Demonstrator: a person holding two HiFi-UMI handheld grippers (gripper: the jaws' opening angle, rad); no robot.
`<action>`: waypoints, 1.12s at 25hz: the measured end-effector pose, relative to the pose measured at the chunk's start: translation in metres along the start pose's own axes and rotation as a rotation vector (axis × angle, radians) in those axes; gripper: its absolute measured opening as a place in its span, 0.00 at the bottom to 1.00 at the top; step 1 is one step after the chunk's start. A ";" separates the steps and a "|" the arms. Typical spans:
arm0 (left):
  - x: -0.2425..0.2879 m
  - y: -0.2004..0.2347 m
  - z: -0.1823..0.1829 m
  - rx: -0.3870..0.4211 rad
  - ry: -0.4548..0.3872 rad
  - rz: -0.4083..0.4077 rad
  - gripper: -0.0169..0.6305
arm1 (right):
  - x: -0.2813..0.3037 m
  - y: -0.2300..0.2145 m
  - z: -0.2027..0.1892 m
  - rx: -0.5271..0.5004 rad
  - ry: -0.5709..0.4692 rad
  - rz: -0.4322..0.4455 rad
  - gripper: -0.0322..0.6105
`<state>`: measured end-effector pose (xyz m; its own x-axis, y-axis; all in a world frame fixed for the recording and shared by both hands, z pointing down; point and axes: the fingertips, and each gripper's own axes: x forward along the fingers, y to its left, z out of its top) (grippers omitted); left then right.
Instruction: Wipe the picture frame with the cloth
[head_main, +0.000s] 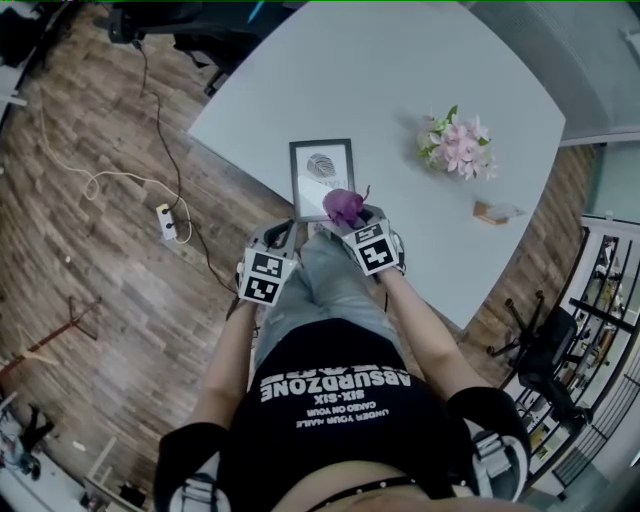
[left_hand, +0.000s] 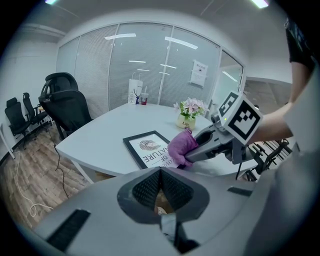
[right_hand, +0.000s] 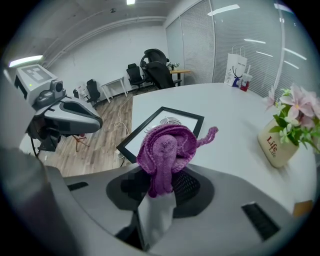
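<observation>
Lower centre of the right gripper view, hard against the lens: right tool (right_hand: 161, 182), jaws clamped on a purple cloth (right_hand: 165, 145). Cloth bunched and bulging above the tips, one loose strand out to the right.

Centre of the head view: same tool reaching onto the pale bench (head_main: 400, 80), cloth over the near right corner of the frame (head_main: 322, 168). In the left gripper view, cloth apparently resting on that corner, mid picture.

Lower centre of the left gripper view: left tool (left_hand: 160, 175), jaws together, nothing between them. In the head view, to the left of the right tool, tips at the bench's near edge just beside the frame's near left corner; contact there not clear.

Frame black, flat on the bench, white print with a grey swirl and some lettering.

Upper right of the head view: pink flowers (head_main: 458, 145), well apart from the frame. At the right edge of the right gripper view, the same flowers in a cream pot (right_hand: 275, 142).

Left middle of the head view: white power strip (head_main: 168, 222) on the wooden floor (head_main: 90, 300). Upper left of the left gripper view: black chairs (left_hand: 65, 100) beyond the bench.
</observation>
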<state>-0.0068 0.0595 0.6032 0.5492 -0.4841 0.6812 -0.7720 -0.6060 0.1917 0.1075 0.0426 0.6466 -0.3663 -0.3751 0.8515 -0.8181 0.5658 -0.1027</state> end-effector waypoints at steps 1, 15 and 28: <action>0.000 0.001 -0.001 -0.001 0.001 0.000 0.05 | 0.001 -0.001 0.001 0.004 0.000 -0.002 0.24; -0.004 0.012 0.000 -0.006 0.007 0.005 0.05 | 0.014 -0.016 0.021 -0.004 0.013 -0.033 0.24; -0.006 0.027 0.002 -0.027 0.008 0.023 0.05 | 0.026 -0.009 0.028 -0.004 0.045 -0.009 0.24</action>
<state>-0.0305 0.0447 0.6035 0.5287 -0.4929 0.6910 -0.7928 -0.5775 0.1947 0.0933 0.0072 0.6555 -0.3389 -0.3469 0.8745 -0.8194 0.5655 -0.0932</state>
